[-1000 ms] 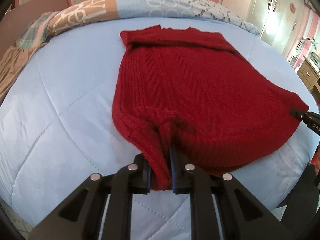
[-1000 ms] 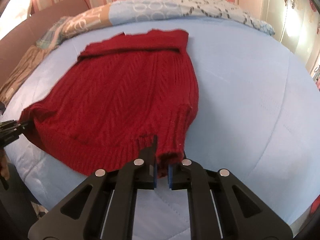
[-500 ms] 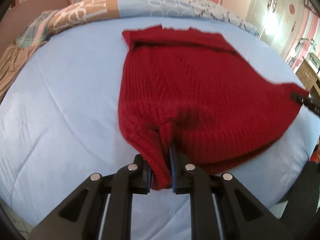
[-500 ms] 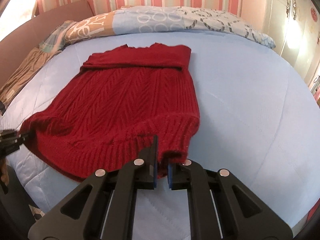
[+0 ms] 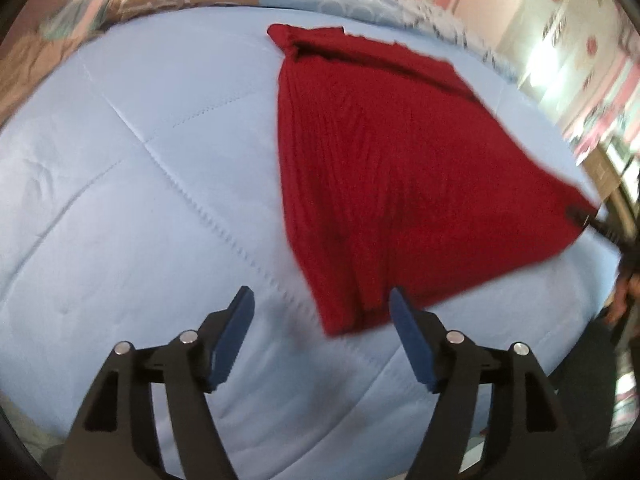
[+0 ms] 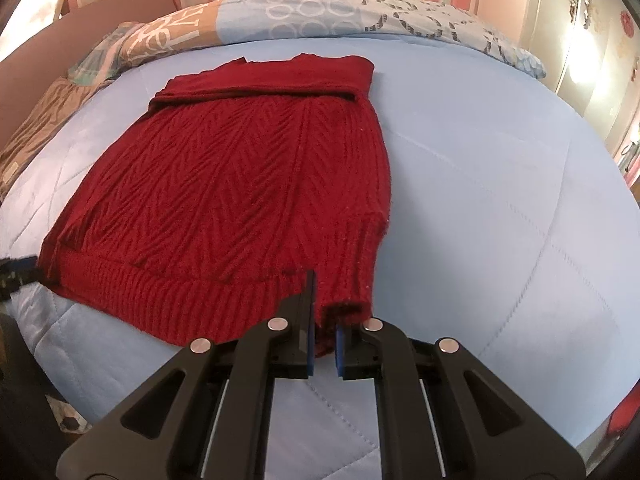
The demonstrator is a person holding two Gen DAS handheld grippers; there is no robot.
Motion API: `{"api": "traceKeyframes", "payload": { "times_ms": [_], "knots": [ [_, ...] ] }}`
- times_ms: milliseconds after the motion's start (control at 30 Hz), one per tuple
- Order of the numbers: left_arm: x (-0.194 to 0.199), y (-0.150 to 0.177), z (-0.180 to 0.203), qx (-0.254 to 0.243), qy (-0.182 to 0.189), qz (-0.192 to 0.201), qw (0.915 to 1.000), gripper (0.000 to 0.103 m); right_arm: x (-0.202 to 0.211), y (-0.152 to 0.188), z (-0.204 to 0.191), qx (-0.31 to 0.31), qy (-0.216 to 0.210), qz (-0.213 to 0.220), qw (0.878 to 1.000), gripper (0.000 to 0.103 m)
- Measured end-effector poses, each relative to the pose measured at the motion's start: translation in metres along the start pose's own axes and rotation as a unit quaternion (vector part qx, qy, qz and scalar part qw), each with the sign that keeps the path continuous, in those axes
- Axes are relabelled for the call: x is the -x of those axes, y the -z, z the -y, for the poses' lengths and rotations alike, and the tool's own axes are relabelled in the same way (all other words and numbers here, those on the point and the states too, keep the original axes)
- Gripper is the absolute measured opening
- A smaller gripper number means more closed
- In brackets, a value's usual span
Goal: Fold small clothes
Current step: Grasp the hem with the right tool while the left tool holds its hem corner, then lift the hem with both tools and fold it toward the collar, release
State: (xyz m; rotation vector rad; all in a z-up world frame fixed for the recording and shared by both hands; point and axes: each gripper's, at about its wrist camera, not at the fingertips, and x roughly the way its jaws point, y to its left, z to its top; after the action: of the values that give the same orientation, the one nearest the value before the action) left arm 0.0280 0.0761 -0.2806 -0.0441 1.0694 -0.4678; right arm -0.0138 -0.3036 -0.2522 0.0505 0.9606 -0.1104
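On the quilted blue bedspread [image 6: 480,184], right tongs [image 6: 324,332] pinch the red cable-knit sweater's [image 6: 240,184] ribbed hem; left tongs [image 5: 320,320] are opening, gripping nothing.

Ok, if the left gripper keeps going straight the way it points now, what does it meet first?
Probably the near corner of the red knitted sweater, lying between the opening fingers of the left gripper; the blue quilt lies just beneath. Depth is unclear.

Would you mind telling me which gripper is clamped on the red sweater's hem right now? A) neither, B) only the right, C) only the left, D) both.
B: the right gripper pinches the red sweater at its hem, while the left gripper is opening with its pads off the knit.
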Motion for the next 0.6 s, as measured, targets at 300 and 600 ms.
{"api": "traceKeyframes", "payload": {
  "times_ms": [300, 600],
  "knots": [
    [-0.029, -0.016, 0.002, 0.043, 0.054, -0.047, 0.9965, 0.016, 0.0, -0.001, -0.002, 0.012, 0.009, -0.001, 1.0, 0.007],
    [-0.007, -0.028, 0.021, -0.001, 0.004, -0.004, 1.0, 0.013, 0.002, -0.002, -0.003, 0.018, 0.008, 0.008, 1.0, 0.007]
  ]
}}
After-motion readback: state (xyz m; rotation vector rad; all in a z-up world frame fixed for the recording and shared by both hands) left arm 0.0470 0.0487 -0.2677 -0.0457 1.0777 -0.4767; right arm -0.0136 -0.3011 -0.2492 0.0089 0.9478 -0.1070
